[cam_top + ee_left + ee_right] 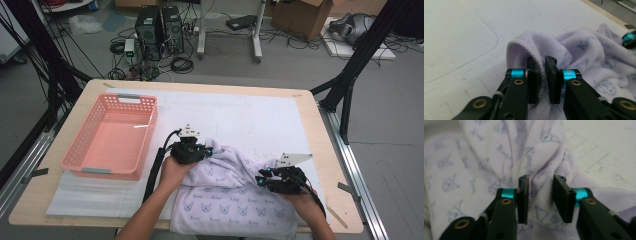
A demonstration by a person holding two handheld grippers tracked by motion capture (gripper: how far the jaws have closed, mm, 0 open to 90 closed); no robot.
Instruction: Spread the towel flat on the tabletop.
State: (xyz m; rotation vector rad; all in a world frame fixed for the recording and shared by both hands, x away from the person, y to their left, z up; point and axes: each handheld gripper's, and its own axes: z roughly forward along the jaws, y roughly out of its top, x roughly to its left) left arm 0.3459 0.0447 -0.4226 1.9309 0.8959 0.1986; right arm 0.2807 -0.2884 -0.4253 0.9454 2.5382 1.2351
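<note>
A pale lilac cloth (235,197) printed with small blue faces lies crumpled on the white mat, reaching the table's front edge. At the cloth's upper left corner sits my left gripper (207,150). The left gripper view has that gripper (541,61) shut on a raised hemmed fold of the cloth (584,50), pinched between the pads. My right gripper (261,179) rests on the cloth's right side. In its own view the right gripper (541,180) stands open around a bunched ridge of cloth (486,152), and the right pad is clear of the fabric.
An empty pink plastic basket (115,172) stands on the left of the table. A white mat (240,115) covers the wooden table (320,125), bare behind the cloth. Computer towers, cables and boxes lie on the floor beyond the far edge.
</note>
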